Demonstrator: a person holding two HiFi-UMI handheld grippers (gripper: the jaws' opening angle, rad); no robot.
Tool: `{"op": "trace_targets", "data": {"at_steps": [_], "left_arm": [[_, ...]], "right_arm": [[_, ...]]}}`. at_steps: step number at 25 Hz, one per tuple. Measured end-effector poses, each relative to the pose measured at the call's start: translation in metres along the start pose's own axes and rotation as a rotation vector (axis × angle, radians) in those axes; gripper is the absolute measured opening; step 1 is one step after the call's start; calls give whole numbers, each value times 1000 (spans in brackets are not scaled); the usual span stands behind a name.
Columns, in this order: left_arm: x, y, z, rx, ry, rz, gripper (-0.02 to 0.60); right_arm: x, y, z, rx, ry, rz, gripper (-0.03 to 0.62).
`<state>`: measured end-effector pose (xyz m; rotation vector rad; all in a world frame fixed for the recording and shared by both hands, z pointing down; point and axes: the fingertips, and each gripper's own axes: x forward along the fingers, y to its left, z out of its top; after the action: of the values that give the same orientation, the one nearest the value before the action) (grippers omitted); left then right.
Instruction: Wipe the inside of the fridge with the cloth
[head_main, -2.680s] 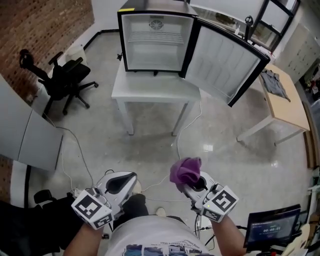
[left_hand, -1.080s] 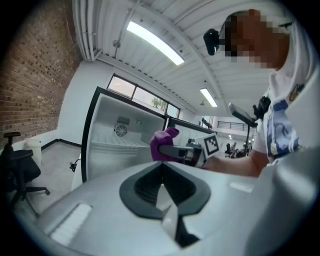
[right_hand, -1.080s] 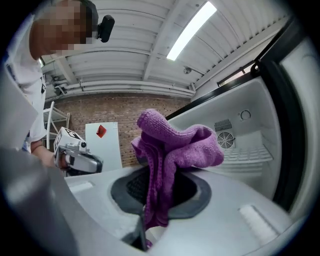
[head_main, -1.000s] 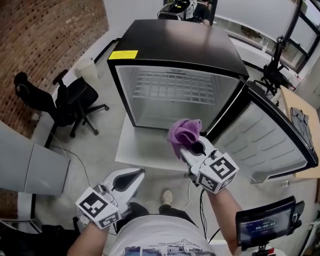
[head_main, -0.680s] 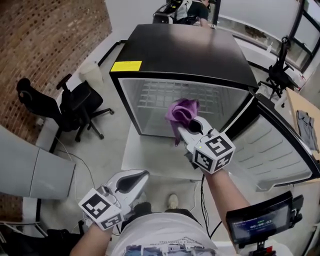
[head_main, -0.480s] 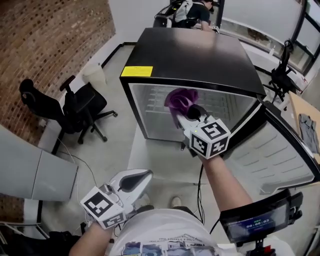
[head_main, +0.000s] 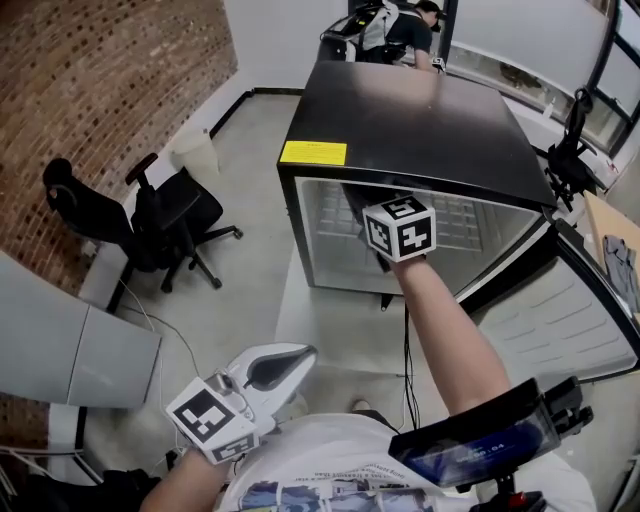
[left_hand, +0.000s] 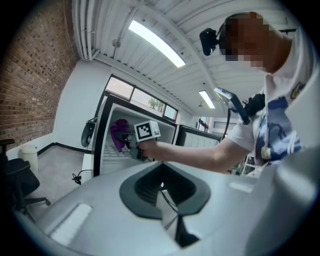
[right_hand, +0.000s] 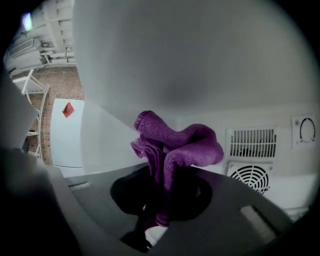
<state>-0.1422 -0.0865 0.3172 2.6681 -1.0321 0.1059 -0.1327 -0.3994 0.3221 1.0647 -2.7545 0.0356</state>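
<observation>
A black fridge (head_main: 420, 120) stands open on a white table (head_main: 330, 335), its white inside (head_main: 470, 225) facing me. My right gripper reaches into the opening; in the head view its marker cube (head_main: 400, 228) hides the jaws and the cloth. In the right gripper view the right gripper (right_hand: 159, 207) is shut on a bunched purple cloth (right_hand: 175, 147), held before the white back wall. The left gripper view shows the cloth (left_hand: 119, 134) just inside the fridge. My left gripper (head_main: 275, 362) hangs low at the left, shut and empty.
The fridge door (head_main: 560, 310) swings open to the right. On the fridge's back wall are vent slots (right_hand: 250, 142), a round fan grille (right_hand: 247, 177) and a dial (right_hand: 306, 131). A black office chair (head_main: 170, 215) stands left by the brick wall. A person (head_main: 385, 25) sits behind the fridge.
I have come close to the fridge. The right gripper carried the purple cloth forward and up, from in front of the opening into the fridge. The left gripper stayed low.
</observation>
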Motion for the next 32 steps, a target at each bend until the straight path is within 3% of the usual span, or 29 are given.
{"op": "trace_targets", "data": {"at_steps": [12,22,32], "left_arm": [[-28,15,-4,-1,17,-11,5],[-40,23,-9,-1,26,-41,5],[-35,15,-12,-6,35,-150,4]], "right_arm": [[46,-3,-14,87,62,-24,58],[23,30,-20,104,59,37,58],[-18,76,-32,97,72,73,58]]}}
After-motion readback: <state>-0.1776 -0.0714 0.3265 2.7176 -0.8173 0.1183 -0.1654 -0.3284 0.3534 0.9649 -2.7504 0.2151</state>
